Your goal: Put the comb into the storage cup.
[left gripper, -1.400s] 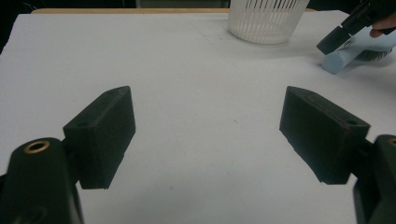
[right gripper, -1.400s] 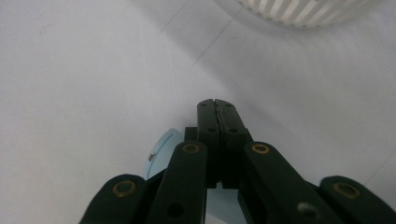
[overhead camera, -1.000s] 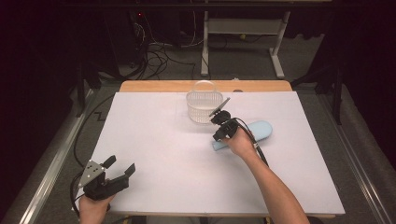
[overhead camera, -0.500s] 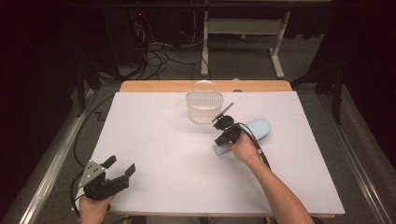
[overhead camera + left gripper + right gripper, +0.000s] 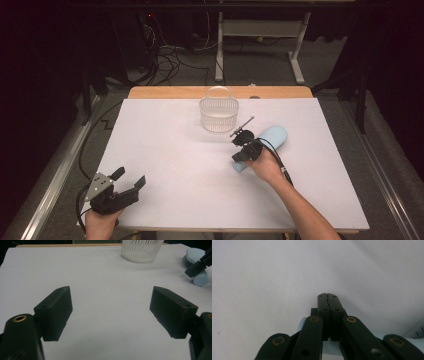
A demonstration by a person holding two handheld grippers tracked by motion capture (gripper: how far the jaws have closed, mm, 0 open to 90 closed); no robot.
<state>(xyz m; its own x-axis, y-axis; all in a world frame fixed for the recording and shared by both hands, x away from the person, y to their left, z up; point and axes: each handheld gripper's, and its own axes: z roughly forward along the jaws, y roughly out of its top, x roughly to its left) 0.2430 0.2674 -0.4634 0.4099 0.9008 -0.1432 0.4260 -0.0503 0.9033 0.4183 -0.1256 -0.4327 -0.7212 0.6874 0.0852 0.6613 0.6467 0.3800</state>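
High view: white table top (image 5: 165, 150) runs wide and bare across the left half and the whole near strip; a wooden edge (image 5: 165, 92) shows along the far side. Dark floor with cables (image 5: 165, 60) and a white stand frame (image 5: 260, 35) lie beyond. White ribbed basket (image 5: 219, 114) stands at 12 o'clock from table centre, close to the far edge, handle arched over it. Pale blue brush-like object (image 5: 272, 137) lies flat toward 2 o'clock, just right of the basket and apart from it, long axis slanting from near-left to far-right. Right gripper (image 5: 239, 150) sits over the near-left end of the blue object, held by the right hand (image 5: 267, 167), forearm coming in from 5 o'clock; whether it touches the object cannot be told from above. Right gripper view: jaws pressed flat together with only a hairline seam, nothing between them, tips over bare white surface; a pale blue surface (image 5: 327, 348) shows beneath the linkage. Left gripper (image 5: 127, 180) rests at 7 o'clock near the table's front-left corner, in the left hand (image 5: 100, 222). Left gripper view: jaws spread wide, empty, bare table (image 5: 110, 290) between them; basket (image 5: 141, 250) ahead at 12 to 1 o'clock, blue object (image 5: 200, 265) at 2 o'clock with the right gripper's dark tip over it. Well apart, the two grippers.
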